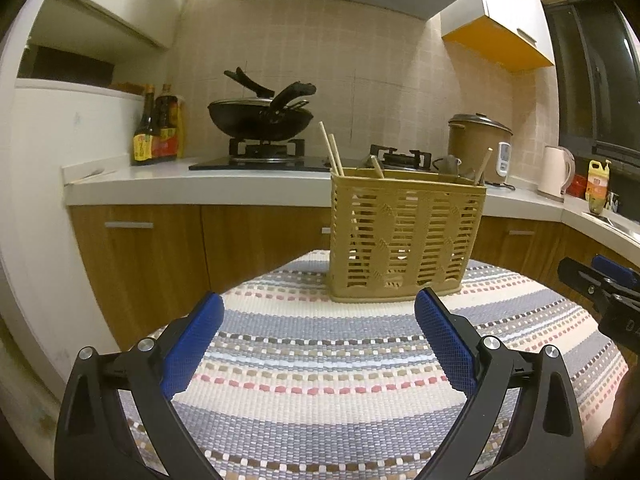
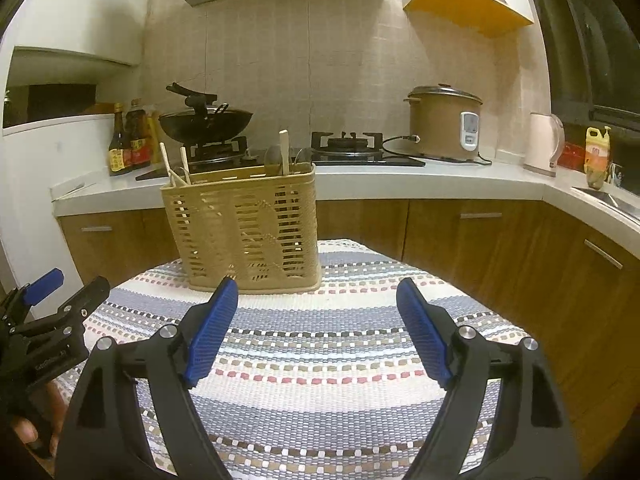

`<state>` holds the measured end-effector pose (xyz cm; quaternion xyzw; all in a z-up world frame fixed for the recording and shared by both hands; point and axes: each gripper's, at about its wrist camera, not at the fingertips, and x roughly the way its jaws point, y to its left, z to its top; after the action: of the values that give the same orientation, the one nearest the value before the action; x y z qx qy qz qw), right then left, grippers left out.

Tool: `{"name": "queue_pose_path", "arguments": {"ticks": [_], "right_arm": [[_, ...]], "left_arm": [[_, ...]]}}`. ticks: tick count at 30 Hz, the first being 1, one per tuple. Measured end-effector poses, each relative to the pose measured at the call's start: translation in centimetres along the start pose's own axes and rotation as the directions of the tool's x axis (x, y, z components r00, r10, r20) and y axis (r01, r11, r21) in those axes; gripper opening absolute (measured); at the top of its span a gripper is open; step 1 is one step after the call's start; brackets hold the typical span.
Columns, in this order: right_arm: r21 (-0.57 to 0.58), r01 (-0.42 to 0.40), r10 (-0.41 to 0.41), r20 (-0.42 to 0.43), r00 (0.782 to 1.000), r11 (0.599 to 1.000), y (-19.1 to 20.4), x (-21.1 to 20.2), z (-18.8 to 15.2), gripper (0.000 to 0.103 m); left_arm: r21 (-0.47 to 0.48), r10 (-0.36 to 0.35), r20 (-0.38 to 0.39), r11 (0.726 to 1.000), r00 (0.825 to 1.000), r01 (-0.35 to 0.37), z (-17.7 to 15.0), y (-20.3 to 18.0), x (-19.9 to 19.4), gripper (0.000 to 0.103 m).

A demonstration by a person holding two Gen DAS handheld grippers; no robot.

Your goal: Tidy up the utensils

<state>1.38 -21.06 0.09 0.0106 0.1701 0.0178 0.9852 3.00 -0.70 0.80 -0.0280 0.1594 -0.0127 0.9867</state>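
Both grippers are hovering over the mat [image 1: 320, 344], the striped woven cloth covering the table. Left gripper [image 1: 319, 312] is holding its blue fingers [image 1: 192, 344] spread wide, nothing between them; right gripper [image 2: 317, 300] is likewise standing spread and holding nothing.

Basket [image 1: 404, 240], tan and slotted, is standing upright on the mat's far part, just beyond both grippers. Chopsticks [image 1: 331, 154] are leaning out of the basket's left end; a wooden handle [image 2: 284, 152] and what looks like a spoon are rising from its right end.

Behind the basket, a white counter [image 2: 400, 178] is running along wood cabinets and turning the corner at right. A wok [image 1: 260, 120] is sitting on the stove behind the basket, bottles [image 1: 158, 128] to its left, a rice cooker [image 2: 444, 124] and kettle [image 2: 544, 144] to its right. Tiled wall is backing it all.
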Motion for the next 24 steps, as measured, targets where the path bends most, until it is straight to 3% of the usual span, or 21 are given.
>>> {"name": "queue_pose_path", "arguments": {"ticks": [24], "right_arm": [[-0.029, 0.017, -0.017, 0.005, 1.0, 0.999, 0.4, 0.13, -0.01, 0.083]], "left_arm": [[0.037, -0.016, 0.013, 0.999, 1.0, 0.016, -0.17, -0.52, -0.28, 0.095]]}}
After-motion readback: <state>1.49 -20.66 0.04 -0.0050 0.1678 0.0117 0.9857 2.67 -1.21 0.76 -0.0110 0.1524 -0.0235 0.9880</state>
